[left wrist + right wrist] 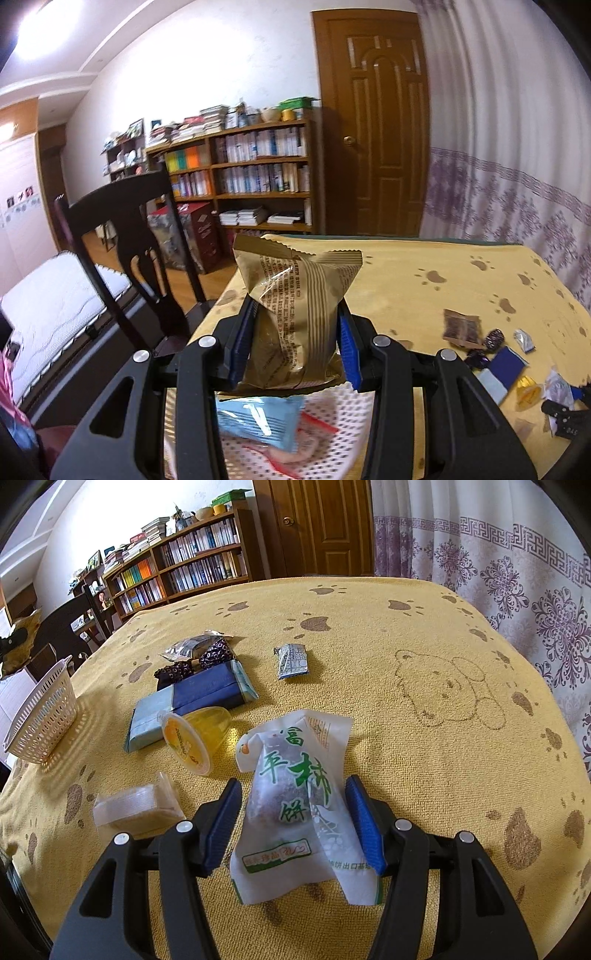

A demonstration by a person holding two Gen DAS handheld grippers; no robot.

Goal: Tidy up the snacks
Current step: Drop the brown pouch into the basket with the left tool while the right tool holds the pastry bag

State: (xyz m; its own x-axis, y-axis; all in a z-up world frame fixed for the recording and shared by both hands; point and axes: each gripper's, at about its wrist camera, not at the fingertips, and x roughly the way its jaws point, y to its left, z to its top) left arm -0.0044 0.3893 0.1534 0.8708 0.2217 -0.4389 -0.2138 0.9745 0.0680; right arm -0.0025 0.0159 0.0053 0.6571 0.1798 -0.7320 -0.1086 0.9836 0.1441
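My left gripper (295,332) is shut on a gold snack packet (295,280) and holds it upright above a white mesh basket (347,424). A light blue packet (258,421) and a pink-and-red item lie in the basket. In the right wrist view, a white packet with green characters (291,812) lies on the yellow tablecloth (424,775). My right gripper (293,788) is open with one blue pad on each side of it. The left pad stands clear of the wrapper; the right pad is at its edge.
Loose snacks lie left of the white packet: a yellow jelly cup (195,738), a blue packet (192,698), a clear wrapped piece (136,808), dark patterned candies (199,661) and a silver wrapper (291,659). The basket (44,720) stands at the table's left edge. A dark chair (125,236) is beside it.
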